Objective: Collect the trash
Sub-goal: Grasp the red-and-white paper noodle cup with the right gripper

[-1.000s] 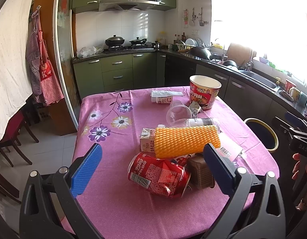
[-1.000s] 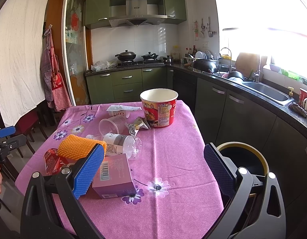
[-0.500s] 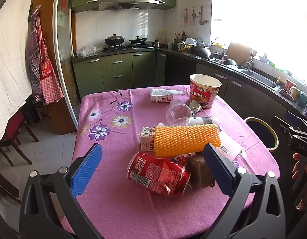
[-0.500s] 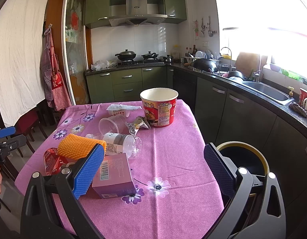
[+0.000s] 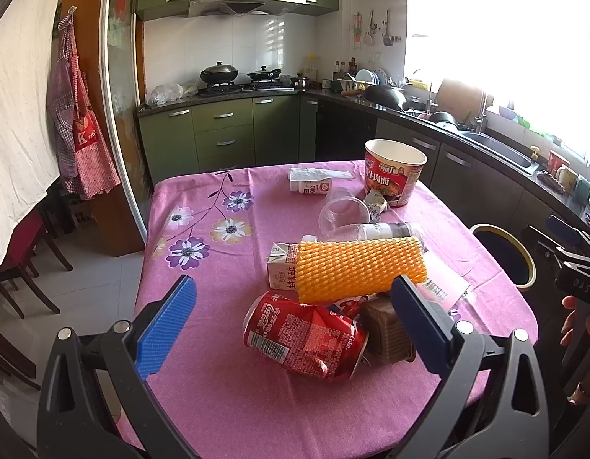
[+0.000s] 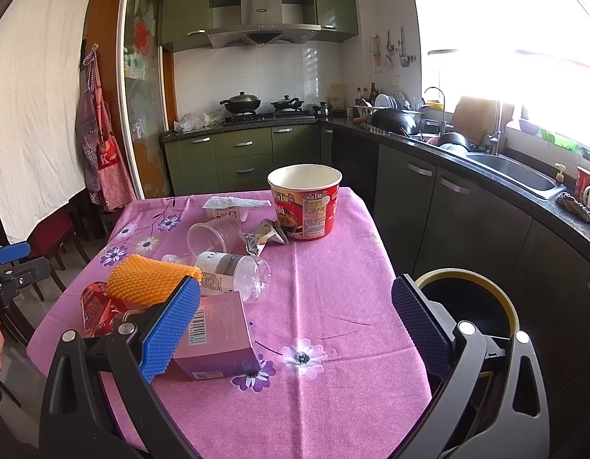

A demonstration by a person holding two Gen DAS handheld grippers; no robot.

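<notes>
brown tub (image 5: 387, 329) half hidden, bin (image 6: 467, 306) partly blocked

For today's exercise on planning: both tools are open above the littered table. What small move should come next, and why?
Probably ease the left tool forward and down around the crushed red can. Its jaws stand open and empty, the can lies nearest, between them, and the bin waits beside the table. The right tool is also open and empty.

Lit by strong daylight from the window (image 6: 524, 38) at right, blown out to pure white glare in both views and washing over the nearby wall. Bright and sharp across the pink tabletop (image 5: 226, 382), with soft shadows falling away from the window. Heavily bowed by fisheye distortion at the edges, dark-vignetted in the corners, cabinets left of the window dimmer.
</notes>
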